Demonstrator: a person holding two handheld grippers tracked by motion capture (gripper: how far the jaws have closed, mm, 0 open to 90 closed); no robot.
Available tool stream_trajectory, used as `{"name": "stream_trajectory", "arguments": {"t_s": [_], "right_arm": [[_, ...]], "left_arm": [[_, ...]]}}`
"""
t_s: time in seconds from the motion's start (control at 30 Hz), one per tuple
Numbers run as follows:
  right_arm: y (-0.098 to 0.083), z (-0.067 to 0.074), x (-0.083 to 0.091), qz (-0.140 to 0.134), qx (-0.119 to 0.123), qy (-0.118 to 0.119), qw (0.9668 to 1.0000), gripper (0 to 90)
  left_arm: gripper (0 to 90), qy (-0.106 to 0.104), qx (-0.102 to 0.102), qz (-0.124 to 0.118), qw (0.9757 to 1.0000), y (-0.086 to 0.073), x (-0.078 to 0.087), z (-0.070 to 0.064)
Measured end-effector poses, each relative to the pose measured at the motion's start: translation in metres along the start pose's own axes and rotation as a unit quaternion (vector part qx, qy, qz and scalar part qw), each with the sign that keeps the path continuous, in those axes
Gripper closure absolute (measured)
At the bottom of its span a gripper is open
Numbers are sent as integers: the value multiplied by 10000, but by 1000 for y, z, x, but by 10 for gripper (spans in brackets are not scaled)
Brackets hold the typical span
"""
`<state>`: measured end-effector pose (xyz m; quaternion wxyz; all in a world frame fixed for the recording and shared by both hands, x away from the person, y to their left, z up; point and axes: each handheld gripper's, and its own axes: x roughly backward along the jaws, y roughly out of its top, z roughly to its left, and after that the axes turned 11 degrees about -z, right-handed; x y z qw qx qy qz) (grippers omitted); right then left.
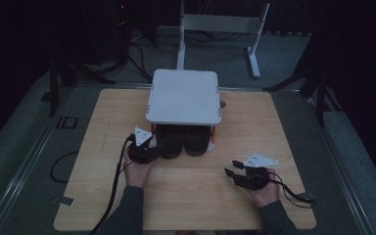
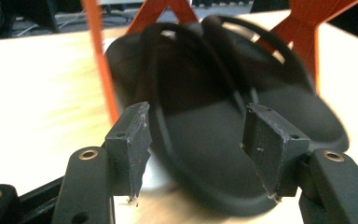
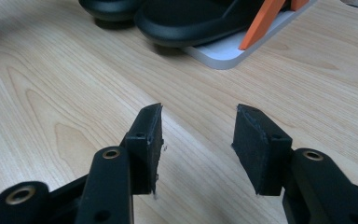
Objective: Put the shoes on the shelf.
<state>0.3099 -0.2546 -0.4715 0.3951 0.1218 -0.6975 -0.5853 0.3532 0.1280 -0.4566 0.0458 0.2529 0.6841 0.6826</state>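
Jaws apart around black sandal

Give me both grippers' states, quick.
Left gripper: jaws open around the near black sandal, not pressing it.
Right gripper: jaws open, nothing between them.

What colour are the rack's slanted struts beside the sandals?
Orange struts, clearest in the left gripper view.

Black tongs, dark grey sleeves
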Motion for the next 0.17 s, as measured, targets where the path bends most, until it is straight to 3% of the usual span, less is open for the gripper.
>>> {"name": "stream_trajectory", "arguments": {"t_s": [0.13,0.17], "right_arm": [[1,-3,0,94,63,-108,9999,506],[1,-4,0,114,94,-142,9998,506]], "left_arm": [[423,193,-17,212,9996,-10,8,14],[418,299,-56,365,9989,-14,10,20]]}}
